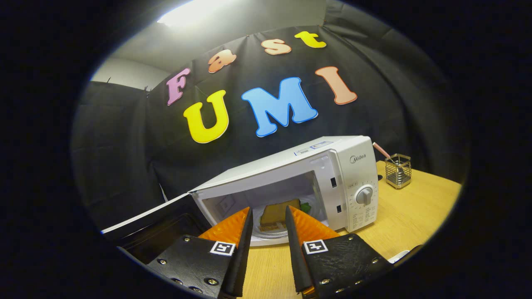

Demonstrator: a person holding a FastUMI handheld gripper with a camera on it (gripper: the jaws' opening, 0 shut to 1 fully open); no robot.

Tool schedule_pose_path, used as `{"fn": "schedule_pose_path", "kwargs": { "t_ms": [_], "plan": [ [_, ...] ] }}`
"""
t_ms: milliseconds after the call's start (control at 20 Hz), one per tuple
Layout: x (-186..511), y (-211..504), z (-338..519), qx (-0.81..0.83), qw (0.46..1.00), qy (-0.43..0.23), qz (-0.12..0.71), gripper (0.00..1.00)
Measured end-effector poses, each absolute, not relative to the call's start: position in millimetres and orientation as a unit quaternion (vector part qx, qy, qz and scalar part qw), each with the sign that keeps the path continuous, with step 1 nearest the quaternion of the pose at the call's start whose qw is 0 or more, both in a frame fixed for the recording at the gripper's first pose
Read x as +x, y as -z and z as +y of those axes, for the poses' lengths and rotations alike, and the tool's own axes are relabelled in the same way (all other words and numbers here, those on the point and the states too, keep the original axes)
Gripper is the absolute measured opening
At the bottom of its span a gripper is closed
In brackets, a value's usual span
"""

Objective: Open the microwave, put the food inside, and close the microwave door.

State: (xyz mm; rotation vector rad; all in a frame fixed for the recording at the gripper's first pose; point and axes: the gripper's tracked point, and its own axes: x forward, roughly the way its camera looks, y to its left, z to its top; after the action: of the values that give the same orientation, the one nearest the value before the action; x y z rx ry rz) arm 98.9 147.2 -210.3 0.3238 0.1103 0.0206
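Two risks: my claw [268, 216], released and empty, could clip the food [274, 214] withdrawing, or miss the door [153, 226].

Tool [268, 214] held roughly level, pointing forward, slight roll to one side. Fingers [239, 232] apart with a clear gap, nothing pinched between them, pads facing each other. Tips converge a little toward the front. Each finger base carries a square marker tag; mounting screws visible on both.
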Motion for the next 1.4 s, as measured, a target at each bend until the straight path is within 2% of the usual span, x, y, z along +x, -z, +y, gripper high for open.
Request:
{"fn": "schedule_pose_path", "kwargs": {
  "t_ms": [100, 200, 300, 350, 500, 550, 900, 1400],
  "plan": [
    [84.4, 196.5, 152.1, 0.14, 0.989, -0.013, 0.038, 0.46],
    [65.4, 195.8, 155.1, 0.131, 0.99, -0.008, 0.043, 0.29],
    [47.1, 195.3, 153.2, 0.115, 0.992, 0.007, 0.054, 0.29],
    [34.5, 197.8, 158.3, 0.114, 0.992, 0.002, 0.054, 0.06],
    [16.0, 195.6, 166.7, 0.104, 0.993, -0.007, 0.05, 0.06],
    [-1.0, 190.2, 169.1, 0.099, 0.994, -0.014, 0.05, 0.02],
    [-48.3, 190.4, 194.3, 0.094, 0.994, -0.031, 0.045, 0.02],
    [-97.5, 180.4, 323.0, 0.081, 0.983, -0.16, 0.04, 0.02]
  ]
}}
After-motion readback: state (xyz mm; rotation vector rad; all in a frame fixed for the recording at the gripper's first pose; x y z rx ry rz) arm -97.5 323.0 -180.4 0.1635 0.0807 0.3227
